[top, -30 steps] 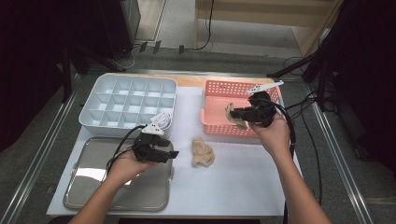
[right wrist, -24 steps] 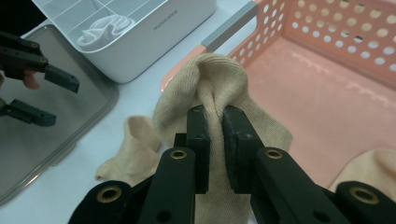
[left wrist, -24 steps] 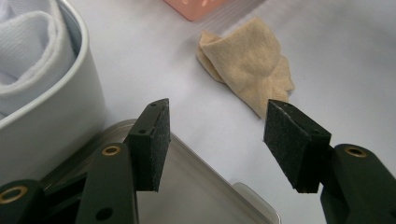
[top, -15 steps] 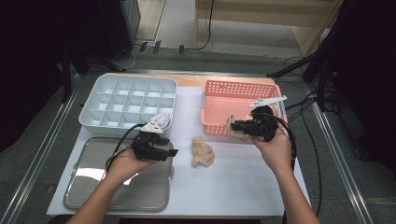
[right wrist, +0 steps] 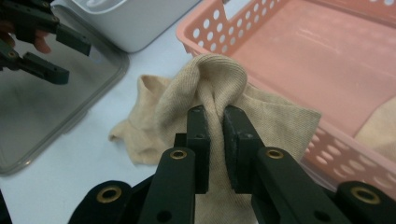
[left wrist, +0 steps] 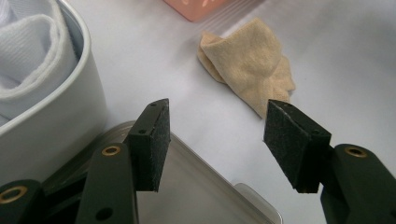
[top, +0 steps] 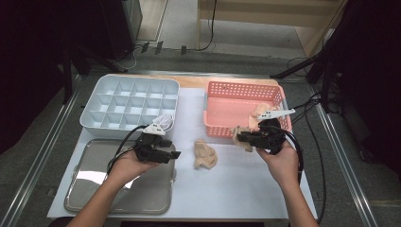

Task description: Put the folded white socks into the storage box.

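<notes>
Beige cloth (right wrist: 219, 88), clamped in right hand-held gripper (right wrist: 213, 116), now outside pink basket (right wrist: 299, 42)

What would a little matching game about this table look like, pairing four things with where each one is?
Things:
1. beige cloth in the right tool
2. loose beige cloth
3. white cloth
4. left tool

Places:
A. tucked in a corner cell of the white divided tray
B. pinched between shut jaws beside the pink basket
C. lying flat on the white tabletop
D. held open above the metal tray

Pairs: 1-B, 2-C, 3-A, 4-D
</notes>
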Demonstrator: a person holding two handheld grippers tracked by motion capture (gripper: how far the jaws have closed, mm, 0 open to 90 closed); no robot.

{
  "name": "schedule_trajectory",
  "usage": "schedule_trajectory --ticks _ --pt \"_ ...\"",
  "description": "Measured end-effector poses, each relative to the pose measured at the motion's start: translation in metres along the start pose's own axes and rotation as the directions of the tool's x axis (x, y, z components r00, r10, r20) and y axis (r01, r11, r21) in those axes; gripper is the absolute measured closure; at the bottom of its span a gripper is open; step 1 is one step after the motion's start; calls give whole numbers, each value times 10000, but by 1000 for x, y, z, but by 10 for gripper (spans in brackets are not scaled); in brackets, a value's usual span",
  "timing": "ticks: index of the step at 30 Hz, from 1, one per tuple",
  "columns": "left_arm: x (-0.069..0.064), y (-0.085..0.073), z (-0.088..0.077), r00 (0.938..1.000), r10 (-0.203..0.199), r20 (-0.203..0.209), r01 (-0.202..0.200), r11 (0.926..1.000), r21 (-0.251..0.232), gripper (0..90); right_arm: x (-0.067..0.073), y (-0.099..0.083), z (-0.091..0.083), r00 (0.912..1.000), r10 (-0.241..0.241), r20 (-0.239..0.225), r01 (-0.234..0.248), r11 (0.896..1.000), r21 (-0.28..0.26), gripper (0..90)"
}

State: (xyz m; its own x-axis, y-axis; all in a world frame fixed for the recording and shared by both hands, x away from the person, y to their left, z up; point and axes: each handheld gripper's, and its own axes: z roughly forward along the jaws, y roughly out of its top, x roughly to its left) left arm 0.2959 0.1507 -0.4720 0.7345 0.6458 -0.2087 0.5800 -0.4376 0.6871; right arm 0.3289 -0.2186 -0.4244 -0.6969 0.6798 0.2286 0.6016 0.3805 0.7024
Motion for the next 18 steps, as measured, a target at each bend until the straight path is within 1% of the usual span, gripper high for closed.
schedule_trajectory --ticks 1,3,5,9,11,15,17,18 --pt "0 0 0 10000 27 -11 -27 10000 34 422 -1 -2 -1 10000 54 -37 -54 10000 -5 821" --pt "0 1 0 10000 64 -34 -64 9999 86 422 -1 -5 -2 9999 33 97 -34 10000 55 821" --pt "-1 1 0 10000 91 -39 -91 9999 77 421 -3 -10 -3 9999 62 134 -63 9999 145 821" --pt "-2 2 0 10000 83 -37 -83 10000 14 422 -9 -19 -3 9992 335 240 -339 9993 174 822" --pt "-2 3 0 9999 151 -46 -151 9999 33 422 -11 -23 -4 9987 430 271 -435 9989 186 822" --pt "-3 4 2 9999 162 4 -162 9999 11 422 -16 -29 -9 9961 593 647 -611 9978 258 822" --pt "-4 5 3 9997 246 44 -247 9997 66 422 -19 -33 -12 9944 728 765 -750 9968 261 822" --pt "-4 6 4 9997 227 54 -227 9997 59 422 -21 -35 -12 9937 780 805 -803 9964 258 822"
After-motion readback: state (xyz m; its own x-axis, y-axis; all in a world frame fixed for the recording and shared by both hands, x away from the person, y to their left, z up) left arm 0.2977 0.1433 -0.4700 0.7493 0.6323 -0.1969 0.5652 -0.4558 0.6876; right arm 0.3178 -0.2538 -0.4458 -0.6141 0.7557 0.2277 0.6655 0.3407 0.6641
